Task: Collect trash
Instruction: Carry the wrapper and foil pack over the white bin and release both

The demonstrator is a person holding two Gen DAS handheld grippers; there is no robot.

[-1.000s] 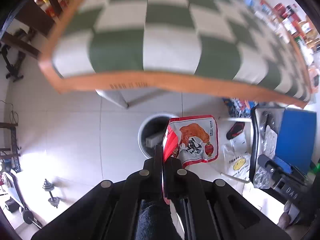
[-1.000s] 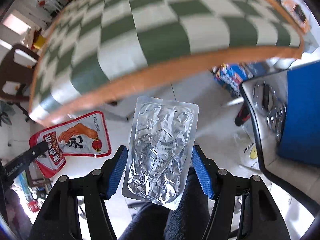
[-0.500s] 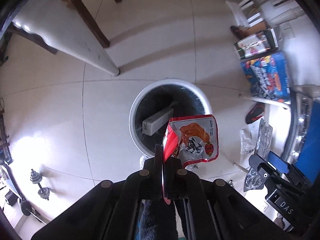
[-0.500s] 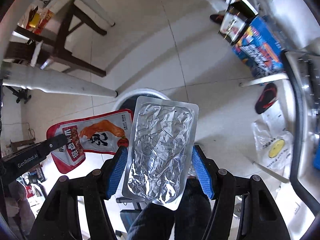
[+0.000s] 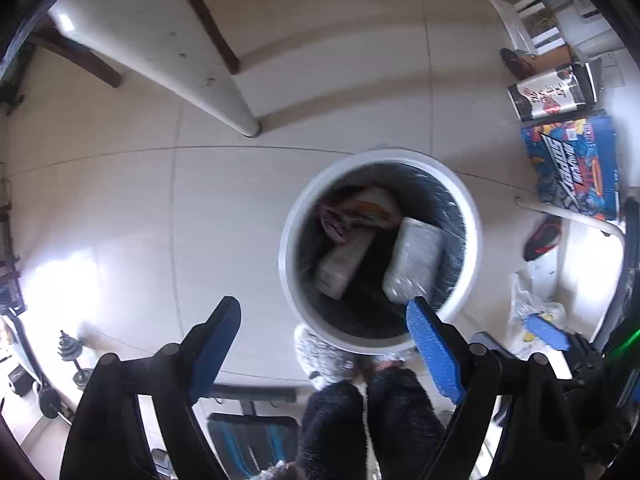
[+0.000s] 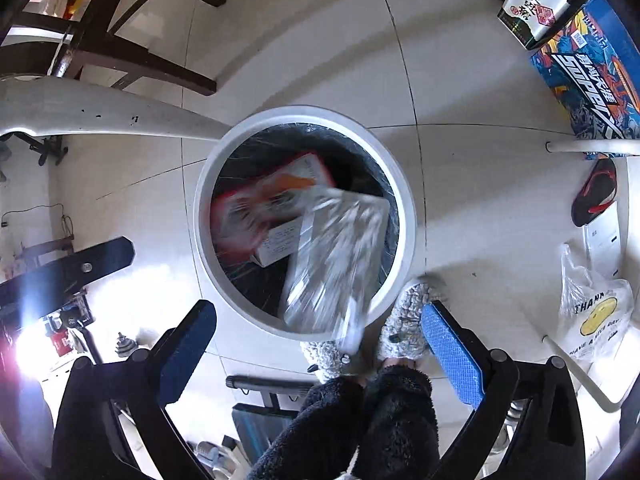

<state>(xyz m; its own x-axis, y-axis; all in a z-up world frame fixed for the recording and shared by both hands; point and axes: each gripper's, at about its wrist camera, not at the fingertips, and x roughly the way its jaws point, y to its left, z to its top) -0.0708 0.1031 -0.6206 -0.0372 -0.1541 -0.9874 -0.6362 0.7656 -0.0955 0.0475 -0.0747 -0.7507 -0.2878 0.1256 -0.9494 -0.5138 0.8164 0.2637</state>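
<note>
both grippers hang over the white bin (image 6: 402, 216) on the tiled floor, pointing down into it. the right gripper (image 6: 320, 354) has its jaws opening wide with nothing between them, and the silver foil pouch (image 6: 336, 256) is blurred in mid-drop, tipping over the near rim into the black liner. the left gripper (image 5: 324, 344) is opening too, released and empty, and the red snack bag (image 6: 260, 204) already lies inside, resting on a small white box (image 6: 280, 244). the person's fuzzy slippers (image 6: 408, 320) stand just beside the bin. this looks like the drop step of the trash run, nearly finished for these two pieces. the next move probably calls for lifting both grippers clear of the rim and heading for whatever litter is left; the pouch might catch on the rim if it falls crooked.
</note>
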